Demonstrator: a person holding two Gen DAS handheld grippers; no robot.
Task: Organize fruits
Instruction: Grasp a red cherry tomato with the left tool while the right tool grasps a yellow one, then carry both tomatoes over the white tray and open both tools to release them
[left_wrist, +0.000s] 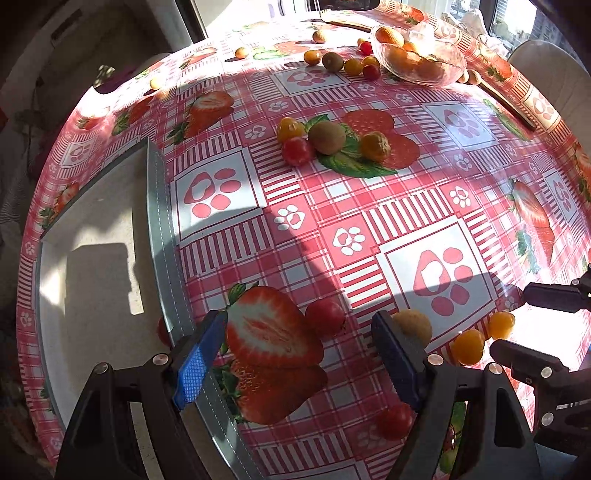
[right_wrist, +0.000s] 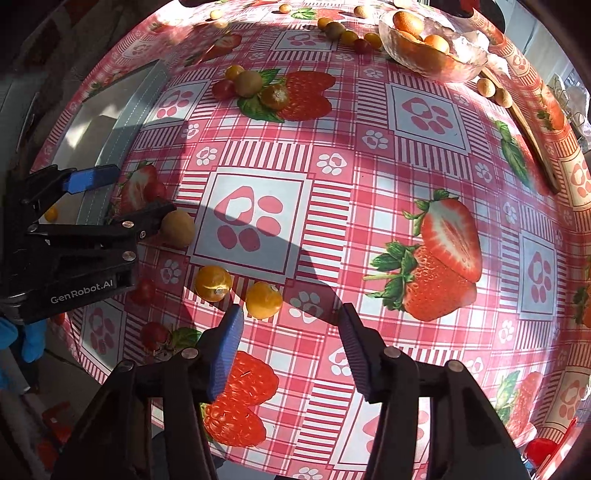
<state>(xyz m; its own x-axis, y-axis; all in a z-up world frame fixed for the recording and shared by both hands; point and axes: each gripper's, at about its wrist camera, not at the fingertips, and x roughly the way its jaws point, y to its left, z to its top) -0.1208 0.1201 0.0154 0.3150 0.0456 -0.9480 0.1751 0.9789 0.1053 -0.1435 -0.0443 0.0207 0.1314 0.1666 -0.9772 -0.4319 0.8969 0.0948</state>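
Writing: "GenRobot.AI" showing on black plastic left gripper (right_wrist: 140, 199), jaws gaping wide, empty.
Right gripper (right_wrist: 291, 343): hovering part-open over glossy strawberry-print checked tablecloth (right_wrist: 369, 184), gripping nothing.
Fruit: smooth round yellow tomato (right_wrist: 263, 300) sitting nr its ribbed blue pad.

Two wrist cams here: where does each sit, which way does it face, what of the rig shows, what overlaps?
Left wrist: on the left gripper, looking steeply down at the table and white tray; own open blue fingers show, right gripper at right edge.
Right wrist: on the right gripper, looking steeply down at the table; own open fingers show, left gripper at left.
Shared: two yellow tomatoes, tan round fruit, glass bowl.
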